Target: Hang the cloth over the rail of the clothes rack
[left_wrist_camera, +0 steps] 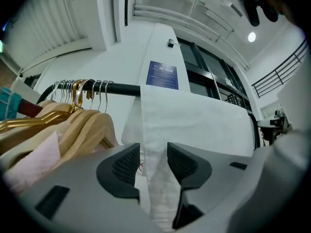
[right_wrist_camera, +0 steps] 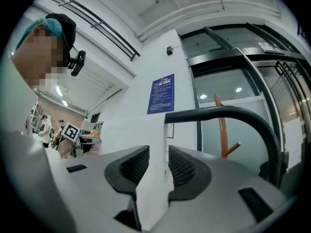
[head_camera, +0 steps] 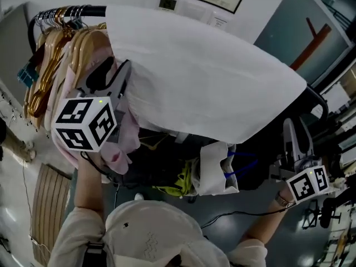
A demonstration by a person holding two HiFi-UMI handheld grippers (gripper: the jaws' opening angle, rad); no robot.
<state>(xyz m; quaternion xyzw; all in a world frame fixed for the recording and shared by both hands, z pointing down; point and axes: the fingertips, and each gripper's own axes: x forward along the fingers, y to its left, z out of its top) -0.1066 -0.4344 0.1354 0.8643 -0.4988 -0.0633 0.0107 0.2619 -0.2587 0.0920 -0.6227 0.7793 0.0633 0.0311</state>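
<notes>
A large white cloth [head_camera: 206, 77] lies draped over the black rail [head_camera: 89, 10] of the clothes rack, spread from upper left to the right. My left gripper [head_camera: 114, 71] is at the cloth's left edge beside the hangers. In the left gripper view the gripper [left_wrist_camera: 153, 159] is open, a strip of the cloth [left_wrist_camera: 194, 115] hanging between its pads below the rail [left_wrist_camera: 121, 89]. My right gripper [head_camera: 296, 128] is low at the right, under the cloth's right corner. In the right gripper view the gripper [right_wrist_camera: 159, 164] also stands apart, with a tagged cloth edge [right_wrist_camera: 158, 144] between the pads, under the rail's bend [right_wrist_camera: 218, 113].
Several wooden hangers [head_camera: 50, 54] crowd the rail's left end, also in the left gripper view as hangers [left_wrist_camera: 73, 115]. A pink garment [head_camera: 119, 143] hangs under them. Bags [head_camera: 214, 168] sit on the floor below the rack. An orange post [head_camera: 311, 46] stands behind at right.
</notes>
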